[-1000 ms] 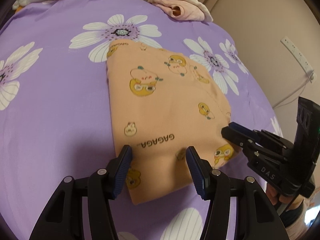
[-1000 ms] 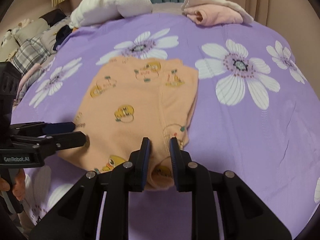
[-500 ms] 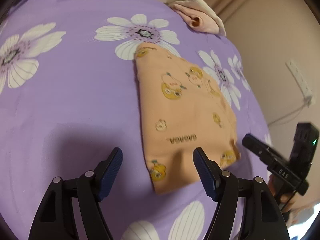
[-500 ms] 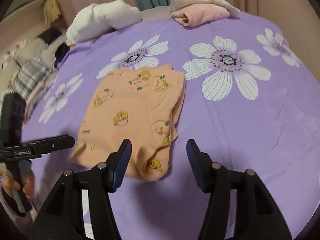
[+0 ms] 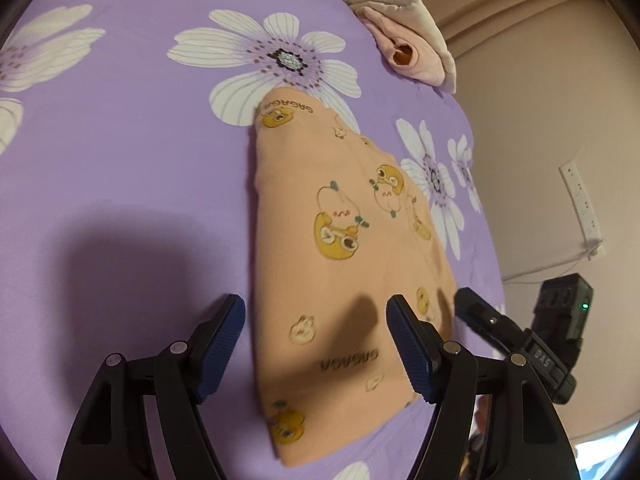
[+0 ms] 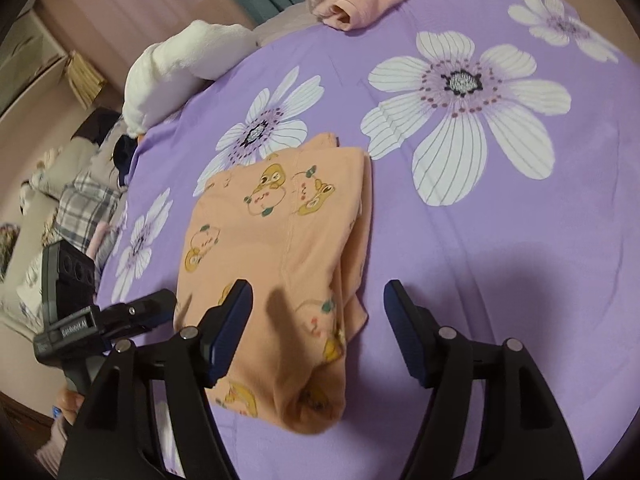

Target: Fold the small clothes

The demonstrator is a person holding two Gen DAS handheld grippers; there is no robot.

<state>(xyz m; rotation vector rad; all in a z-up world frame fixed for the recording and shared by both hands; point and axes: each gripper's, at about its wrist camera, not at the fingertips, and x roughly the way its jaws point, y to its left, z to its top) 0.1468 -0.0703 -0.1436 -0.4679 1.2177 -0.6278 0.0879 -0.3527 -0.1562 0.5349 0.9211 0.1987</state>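
A small orange garment with duck prints [image 5: 340,264] lies folded flat on the purple flowered bedsheet [image 5: 120,168]. My left gripper [image 5: 316,340] is open and empty, held just above the garment's near left part. My right gripper [image 6: 318,330] is open and empty above the garment [image 6: 288,248] at its near right folded edge. Each gripper shows in the other's view: the right one [image 5: 480,316] beside the garment's right edge, the left one [image 6: 156,308] at its left edge.
A folded pink and cream garment [image 5: 408,48] lies at the bed's far edge. A white bundle [image 6: 180,68] and plaid clothes [image 6: 84,208] lie at the far left. A wall with a power strip [image 5: 580,200] is on the right.
Both grippers have let go of the garment and opened wide. They have lifted and drawn back a little. The garment now lies folded flat.
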